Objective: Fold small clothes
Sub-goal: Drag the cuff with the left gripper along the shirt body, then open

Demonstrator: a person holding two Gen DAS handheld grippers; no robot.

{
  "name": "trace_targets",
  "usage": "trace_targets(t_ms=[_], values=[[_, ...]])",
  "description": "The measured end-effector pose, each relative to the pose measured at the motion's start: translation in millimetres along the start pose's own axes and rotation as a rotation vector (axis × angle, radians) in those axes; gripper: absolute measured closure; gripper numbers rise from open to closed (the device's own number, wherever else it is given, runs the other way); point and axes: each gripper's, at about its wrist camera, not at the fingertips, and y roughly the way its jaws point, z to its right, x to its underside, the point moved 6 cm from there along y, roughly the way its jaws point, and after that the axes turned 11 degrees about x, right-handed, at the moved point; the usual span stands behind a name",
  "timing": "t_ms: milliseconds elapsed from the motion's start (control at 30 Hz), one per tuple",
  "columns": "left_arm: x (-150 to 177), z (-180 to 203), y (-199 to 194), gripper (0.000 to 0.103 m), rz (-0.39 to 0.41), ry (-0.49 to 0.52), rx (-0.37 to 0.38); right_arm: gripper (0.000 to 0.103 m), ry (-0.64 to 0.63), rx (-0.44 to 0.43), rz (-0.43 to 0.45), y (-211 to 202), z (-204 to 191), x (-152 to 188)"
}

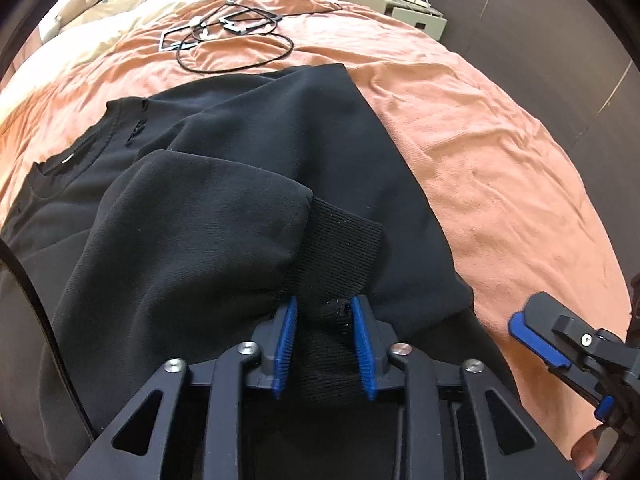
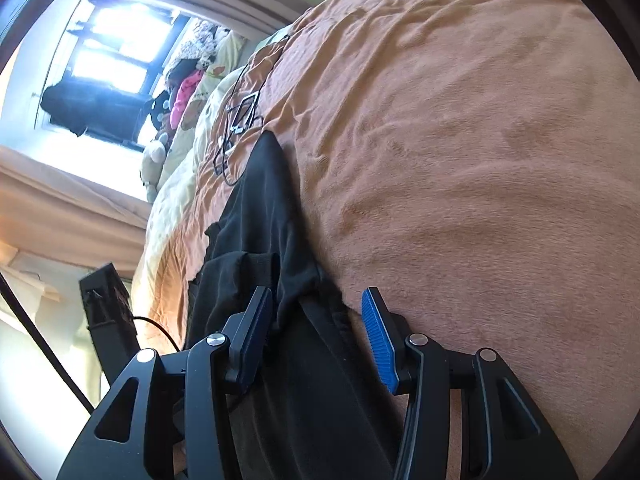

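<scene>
A black sweatshirt [image 1: 240,152] lies on the orange bedspread [image 1: 480,152], one sleeve folded across its body. The sleeve's ribbed cuff [image 1: 340,248] reaches back between the blue pads of my left gripper [image 1: 324,312]; the jaws stand partly apart around a bunch of cuff fabric. My right gripper [image 2: 316,304] is open, low at the sweatshirt's [image 2: 256,216] edge, with black fabric between its spread fingers. It also shows at the right edge of the left wrist view [image 1: 536,336].
A black cable [image 1: 236,48] and two small flat devices [image 1: 244,22] lie on the bed beyond the sweatshirt. Pillows and soft toys [image 2: 180,96] sit at the head of the bed. A pale bedside unit [image 1: 400,4] stands past the far corner.
</scene>
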Motion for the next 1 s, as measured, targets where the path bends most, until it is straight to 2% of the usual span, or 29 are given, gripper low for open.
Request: trace_targets(t_ms=[33, 133, 367, 700, 1000], values=[[-0.3, 0.3, -1.9, 0.086, -0.004, 0.002, -0.002, 0.058, -0.003, 0.005, 0.001, 1.6, -1.9, 0.1], [-4.3, -0.9, -16.2, 0.091, 0.004, -0.002, -0.002, 0.058, -0.011, 0.005, -0.01, 3.0, -3.0, 2.7], [-17.0, -12.6, -78.1, 0.093, 0.069, 0.036, -0.045, 0.058, -0.039, -0.002, -0.011, 4.0, -8.9, -1.0], [-16.8, -100.4, -199.1, 0.094, 0.184, -0.059, -0.193, 0.058, -0.076, 0.022, -0.032, 13.7, -10.9, -1.2], [13.1, -173.6, -267.1, 0.095, 0.237, -0.151, -0.289, 0.058, -0.167, 0.109, -0.072, 23.9, -22.6, 7.4]])
